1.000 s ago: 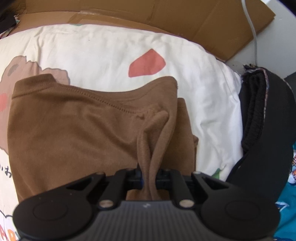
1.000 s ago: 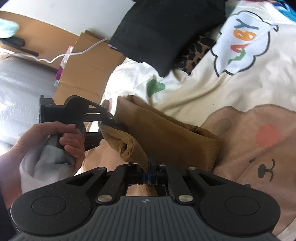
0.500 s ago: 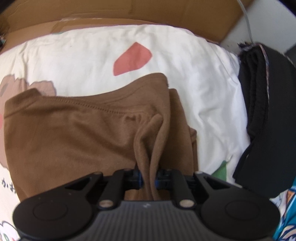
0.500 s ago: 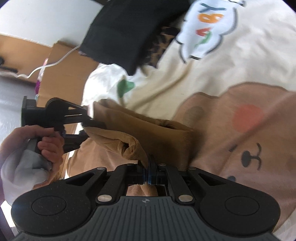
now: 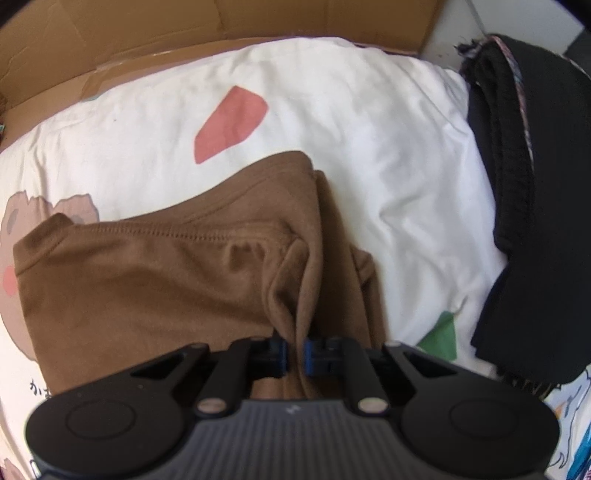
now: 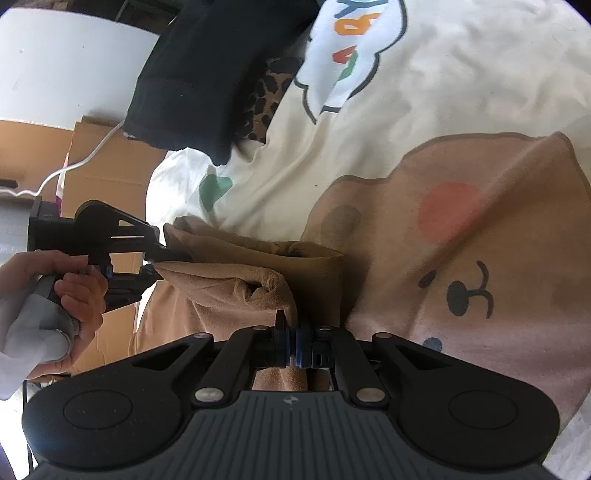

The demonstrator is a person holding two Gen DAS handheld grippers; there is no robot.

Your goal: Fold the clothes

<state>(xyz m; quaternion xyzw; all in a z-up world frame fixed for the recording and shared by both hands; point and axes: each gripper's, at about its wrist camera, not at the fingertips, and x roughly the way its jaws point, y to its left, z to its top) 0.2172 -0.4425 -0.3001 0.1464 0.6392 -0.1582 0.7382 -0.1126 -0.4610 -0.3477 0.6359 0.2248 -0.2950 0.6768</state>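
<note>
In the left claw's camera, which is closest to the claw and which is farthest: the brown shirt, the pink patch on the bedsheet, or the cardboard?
1. The brown shirt: pinched in the left claw itself.
2. The pink patch: on the white bedsheet, past the shirt's far edge, slightly left.
3. The cardboard: beyond the bedsheet, along the top.
</note>
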